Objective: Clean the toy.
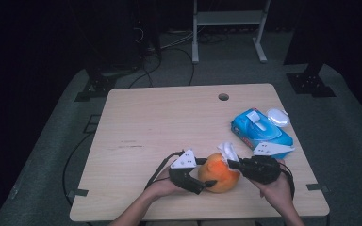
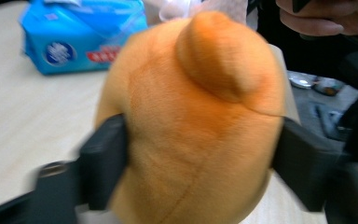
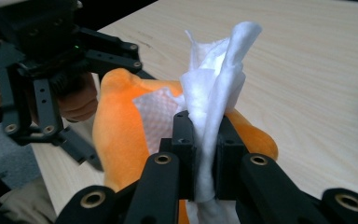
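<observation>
An orange plush toy (image 1: 219, 173) rests near the table's front edge. My left gripper (image 1: 206, 184) is shut on it, its black jaws pressing both flanks of the plush toy (image 2: 191, 135). My right gripper (image 1: 230, 163) is shut on a crumpled white wet wipe (image 1: 227, 151). The wet wipe (image 3: 214, 107) stands up between the closed jaws and lies against the top of the plush toy (image 3: 121, 135). Beyond the toy in the right gripper view, the left gripper (image 3: 51, 116) and a hand are seen.
A blue pack of wet wipes (image 1: 260, 129) with a white lid lies at the right, also in the left gripper view (image 2: 81, 39). A small white object (image 1: 278, 117) sits behind it. The table (image 1: 169, 122) has a cable hole (image 1: 223, 97) at the back.
</observation>
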The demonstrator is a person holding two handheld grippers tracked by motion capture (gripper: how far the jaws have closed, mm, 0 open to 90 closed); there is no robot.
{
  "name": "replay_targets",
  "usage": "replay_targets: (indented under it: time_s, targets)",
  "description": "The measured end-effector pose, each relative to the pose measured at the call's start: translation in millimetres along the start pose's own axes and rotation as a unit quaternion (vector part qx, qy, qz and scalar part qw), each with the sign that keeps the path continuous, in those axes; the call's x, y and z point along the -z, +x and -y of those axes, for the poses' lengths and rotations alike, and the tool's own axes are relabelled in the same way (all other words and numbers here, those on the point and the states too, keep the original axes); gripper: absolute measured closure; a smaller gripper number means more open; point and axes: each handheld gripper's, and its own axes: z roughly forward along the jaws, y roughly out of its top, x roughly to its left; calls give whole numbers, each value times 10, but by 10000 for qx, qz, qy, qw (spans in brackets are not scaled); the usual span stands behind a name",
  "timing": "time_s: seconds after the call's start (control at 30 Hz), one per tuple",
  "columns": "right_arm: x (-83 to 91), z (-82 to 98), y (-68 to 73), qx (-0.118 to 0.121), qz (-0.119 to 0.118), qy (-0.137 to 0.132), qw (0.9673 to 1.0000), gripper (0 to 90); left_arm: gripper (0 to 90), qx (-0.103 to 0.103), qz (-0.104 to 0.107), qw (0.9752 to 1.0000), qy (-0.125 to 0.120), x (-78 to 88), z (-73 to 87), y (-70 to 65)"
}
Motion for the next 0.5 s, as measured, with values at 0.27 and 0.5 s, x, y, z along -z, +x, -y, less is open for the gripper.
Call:
replay_targets:
  time_s: [0.27, 0.5]
  targets:
    - [-39, -206, 159, 82, -515, -362, 9980, 813, 414, -73, -466, 9989, 80, 167, -125, 43]
    - [-202, -329, 216, 250, -489, -327, 9980, 812, 419, 15, -559, 9984, 127, 261, -108, 101]
